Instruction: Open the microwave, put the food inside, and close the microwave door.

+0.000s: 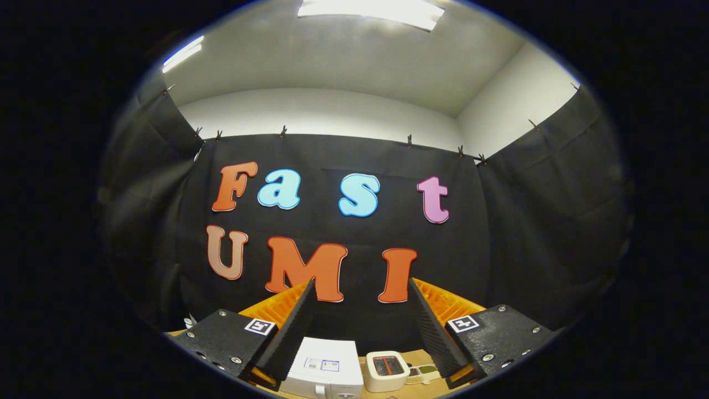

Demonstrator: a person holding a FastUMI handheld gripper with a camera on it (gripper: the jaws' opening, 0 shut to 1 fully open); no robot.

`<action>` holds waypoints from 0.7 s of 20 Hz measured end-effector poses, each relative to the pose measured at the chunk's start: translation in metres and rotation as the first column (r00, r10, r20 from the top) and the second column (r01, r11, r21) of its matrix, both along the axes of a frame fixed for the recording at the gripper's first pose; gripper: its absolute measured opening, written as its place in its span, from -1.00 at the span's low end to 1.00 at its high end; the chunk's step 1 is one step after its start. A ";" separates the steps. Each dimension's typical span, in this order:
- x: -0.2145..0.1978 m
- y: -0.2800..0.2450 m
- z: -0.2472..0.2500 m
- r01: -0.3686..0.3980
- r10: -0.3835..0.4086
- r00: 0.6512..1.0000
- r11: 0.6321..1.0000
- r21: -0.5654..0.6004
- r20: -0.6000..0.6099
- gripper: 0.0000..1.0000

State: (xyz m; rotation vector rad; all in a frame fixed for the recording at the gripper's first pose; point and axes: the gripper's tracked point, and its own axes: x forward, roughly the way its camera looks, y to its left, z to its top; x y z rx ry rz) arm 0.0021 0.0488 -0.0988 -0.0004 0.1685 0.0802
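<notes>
Your claw (pixel 361 327) is spread wide and holds nothing, its two fingers framing the low centre of the frame and aimed well above the bench (pixel 418 354). Between the fingers, at the bottom centre, sits the white microwave (pixel 324 366), seen from above, so whether its door is open you cannot tell. Just right of it stands a small toaster (pixel 388 369), and beside that a plate of food (pixel 419 374), too small to make out. Expect the microwave to be heavy and rigid; take the door at its edge or handle. The plate is likely light and slippery, so grip its rim.
</notes>
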 end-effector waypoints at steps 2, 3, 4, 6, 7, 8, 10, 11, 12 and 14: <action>-0.004 0.006 -0.028 0.002 -0.001 0.999 1.000 0.027 -0.046 0.95; -0.008 0.007 -0.043 0.009 -0.007 0.997 0.999 0.037 -0.071 0.95; -0.012 0.008 -0.059 0.018 -0.013 0.995 0.999 0.051 -0.096 0.94; -0.021 0.013 -0.088 0.027 -0.018 0.991 0.997 0.066 -0.135 0.94; -0.026 0.015 -0.102 0.026 -0.016 0.989 0.998 0.063 -0.149 0.94; -0.031 0.017 -0.118 0.023 -0.014 0.986 0.998 0.054 -0.168 0.94; -0.043 0.023 -0.149 0.007 0.000 0.977 0.999 0.032 -0.214 0.94; -0.049 0.025 -0.164 0.002 0.005 0.971 1.000 0.028 -0.241 0.94; -0.055 0.029 -0.177 -0.002 0.009 0.966 1.000 0.028 -0.259 0.95; -0.063 0.035 -0.202 -0.007 0.013 0.956 1.000 0.024 -0.294 0.95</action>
